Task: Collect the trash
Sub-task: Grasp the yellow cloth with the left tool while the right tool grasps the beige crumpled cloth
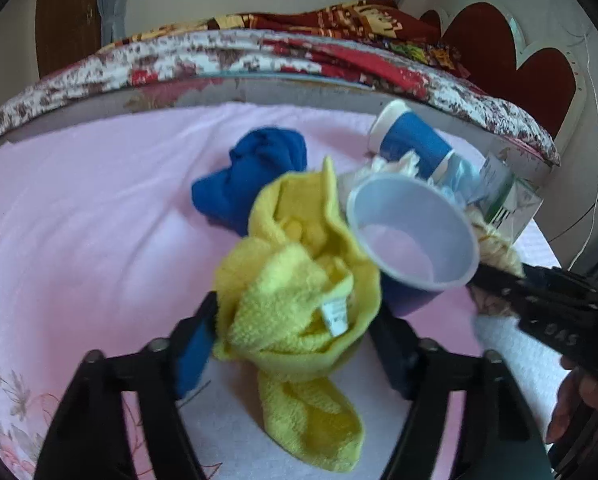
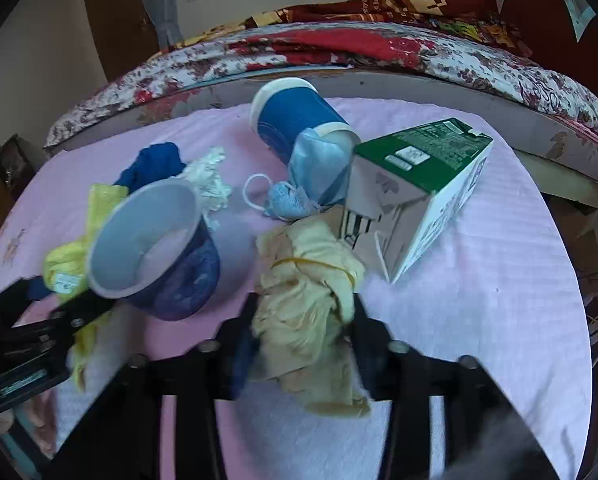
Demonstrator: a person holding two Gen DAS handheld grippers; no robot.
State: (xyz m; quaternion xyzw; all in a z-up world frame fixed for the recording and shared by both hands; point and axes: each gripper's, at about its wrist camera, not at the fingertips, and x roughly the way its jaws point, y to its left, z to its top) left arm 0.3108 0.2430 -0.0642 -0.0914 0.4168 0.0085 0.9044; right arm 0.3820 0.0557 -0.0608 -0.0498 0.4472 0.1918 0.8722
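On a pink cloth-covered table, my left gripper [image 1: 295, 320] is shut on a crumpled yellow towel [image 1: 299, 280] and holds it. My right gripper [image 2: 303, 316] is shut on a pale yellow crumpled wrapper [image 2: 311, 300] bound with a rubber band. A purple cup [image 2: 159, 256] lies on its side between the two; it also shows in the left wrist view [image 1: 415, 232]. A blue paper cup [image 2: 295, 120] lies tipped over with a light blue face mask [image 2: 319, 168] at its mouth. A green and white carton [image 2: 423, 188] lies at the right. A white crumpled tissue [image 2: 211, 180] sits behind the purple cup.
A dark blue cloth [image 1: 251, 180] lies behind the yellow towel. The pink tablecloth [image 1: 79, 220] covers the round table. A bed with a floral cover [image 1: 219, 56] runs along the table's far edge. The right gripper's body [image 1: 547, 304] enters the left wrist view from the right.
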